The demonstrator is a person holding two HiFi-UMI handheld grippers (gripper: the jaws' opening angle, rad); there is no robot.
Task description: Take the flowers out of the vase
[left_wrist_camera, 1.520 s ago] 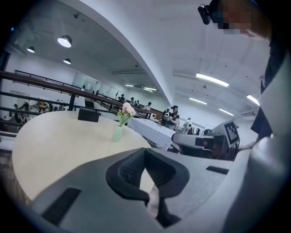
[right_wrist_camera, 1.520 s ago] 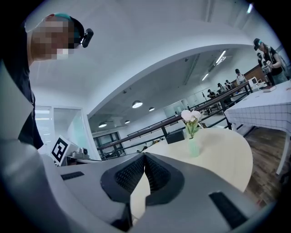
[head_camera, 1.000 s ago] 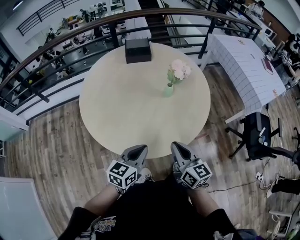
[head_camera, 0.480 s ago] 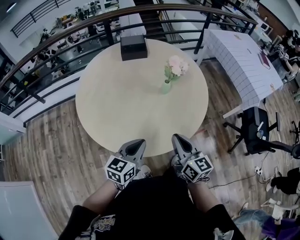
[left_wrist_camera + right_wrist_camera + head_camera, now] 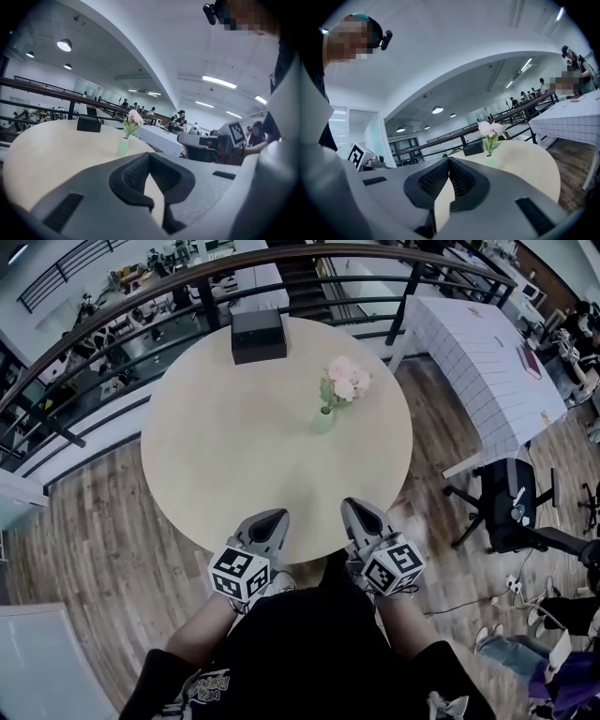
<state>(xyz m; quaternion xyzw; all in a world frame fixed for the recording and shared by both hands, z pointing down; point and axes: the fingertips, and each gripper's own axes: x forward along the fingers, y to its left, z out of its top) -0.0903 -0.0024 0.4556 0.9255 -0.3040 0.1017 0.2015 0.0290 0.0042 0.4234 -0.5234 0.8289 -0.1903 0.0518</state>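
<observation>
Head view showing left gripper (image 5: 270,519) and right gripper (image 5: 355,510) hovering at the near edge of the table (image 5: 216,456), jaws closed on nothing, flowers (image 5: 343,379) sitting in the vase (image 5: 323,420) far right of centre, calling for opening wide, steadying the vase, pinching low.

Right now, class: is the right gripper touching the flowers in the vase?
Apart. The head view shows the right gripper at the near edge of the table, bare tabletop between it and the flowers.
</observation>
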